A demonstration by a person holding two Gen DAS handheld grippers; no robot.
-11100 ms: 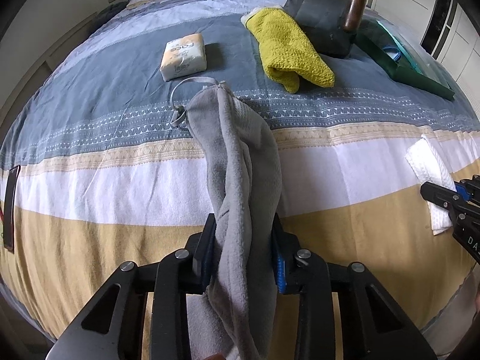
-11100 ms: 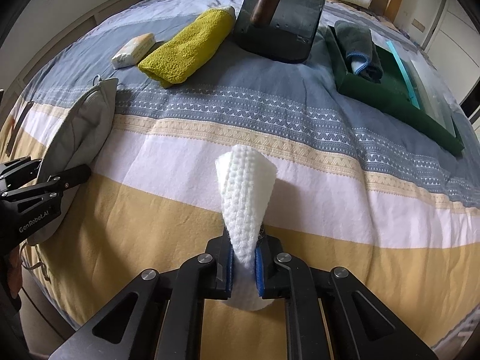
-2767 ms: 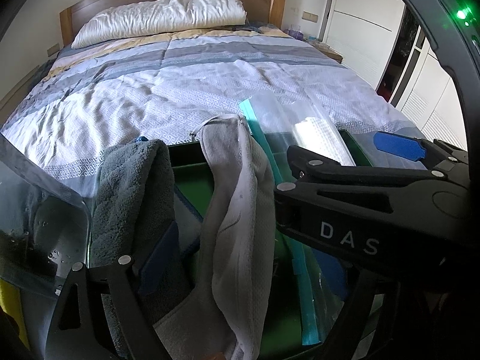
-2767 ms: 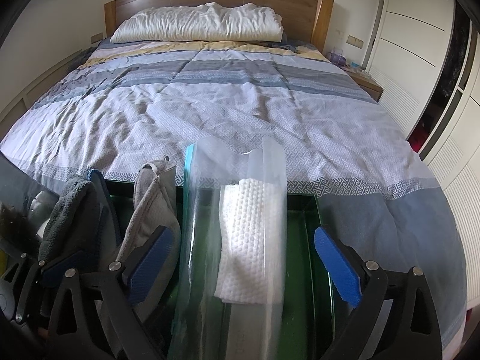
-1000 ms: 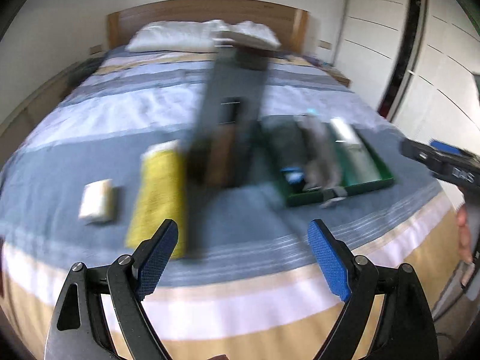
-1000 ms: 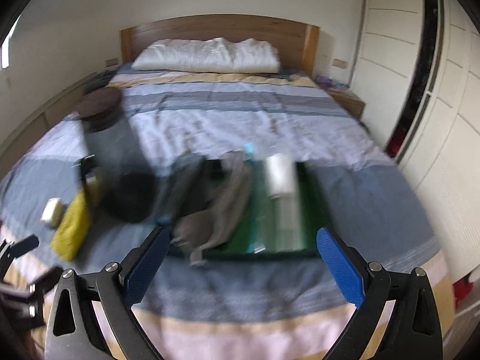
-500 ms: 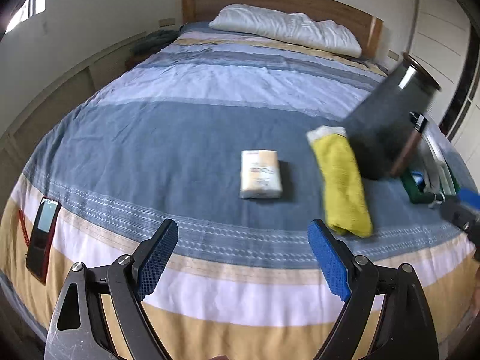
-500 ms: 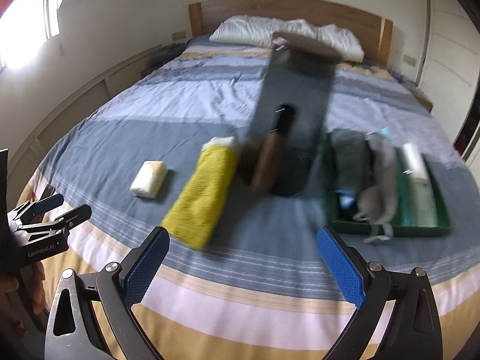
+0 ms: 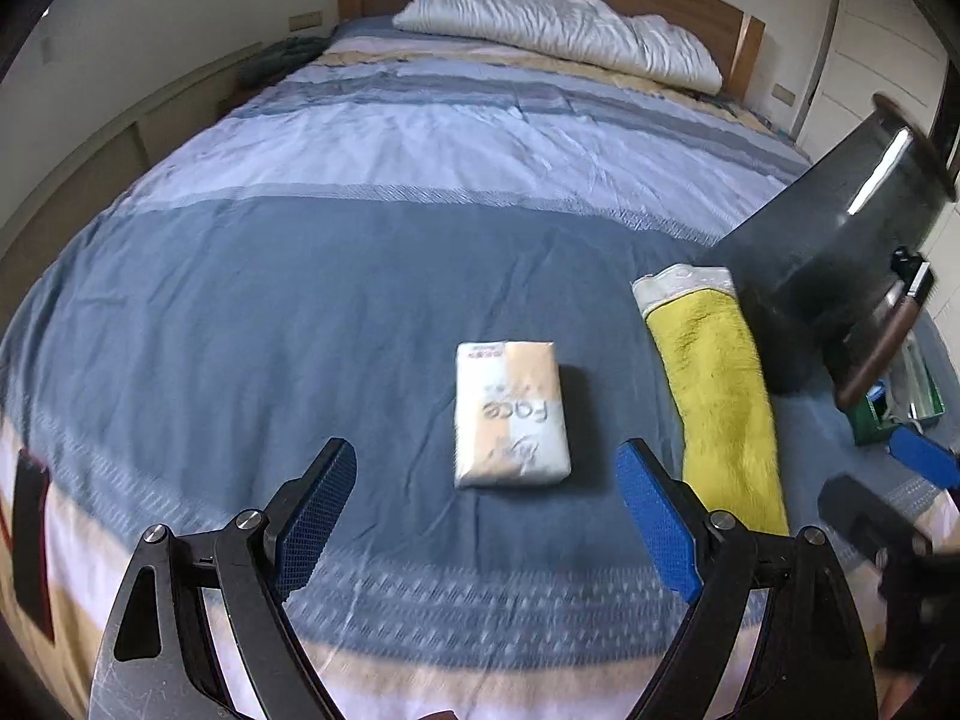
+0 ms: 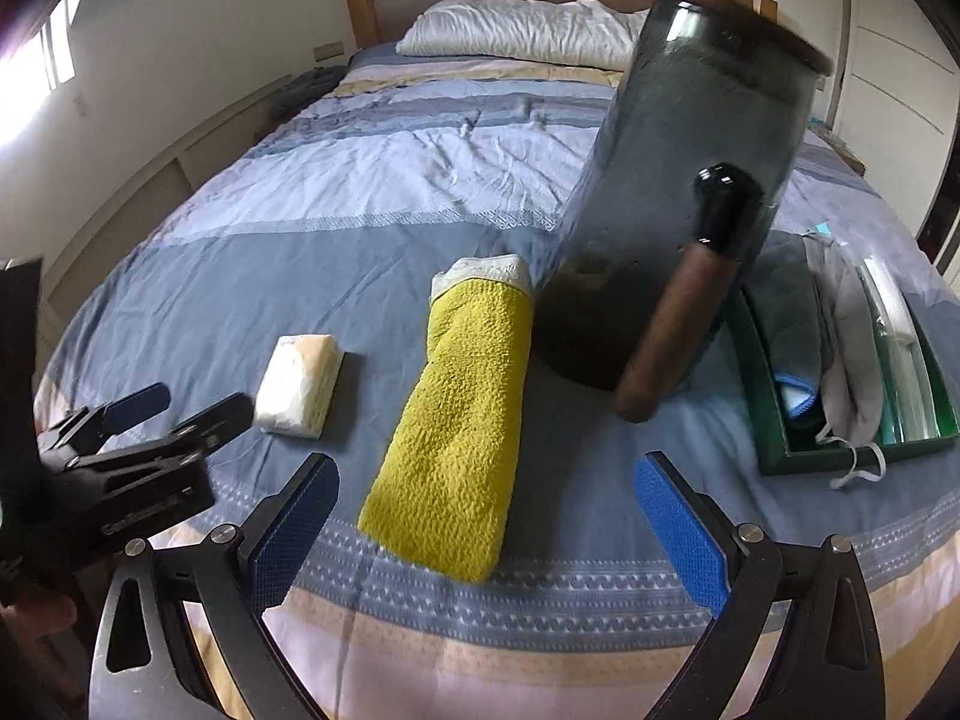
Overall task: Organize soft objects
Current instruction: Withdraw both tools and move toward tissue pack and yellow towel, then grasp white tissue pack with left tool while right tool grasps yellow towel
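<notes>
Both grippers stand spread and empty: the left gripper (image 9: 486, 516) faces the tissue pack (image 9: 511, 414) just ahead of its jaws, the right gripper (image 10: 486, 534) faces the yellow towel (image 10: 459, 420). Beyond the right jaws, the green tray (image 10: 774, 420) already holds a dark towel (image 10: 786, 306), a grey cloth (image 10: 852, 348) and a bagged white cloth (image 10: 894, 324). Judged remaining: tissue pack and yellow towel.

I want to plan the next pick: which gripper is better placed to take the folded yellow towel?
Right. The right gripper is open with the yellow towel lined up between its fingers. The left gripper is open too, but faces the tissue pack.
</notes>
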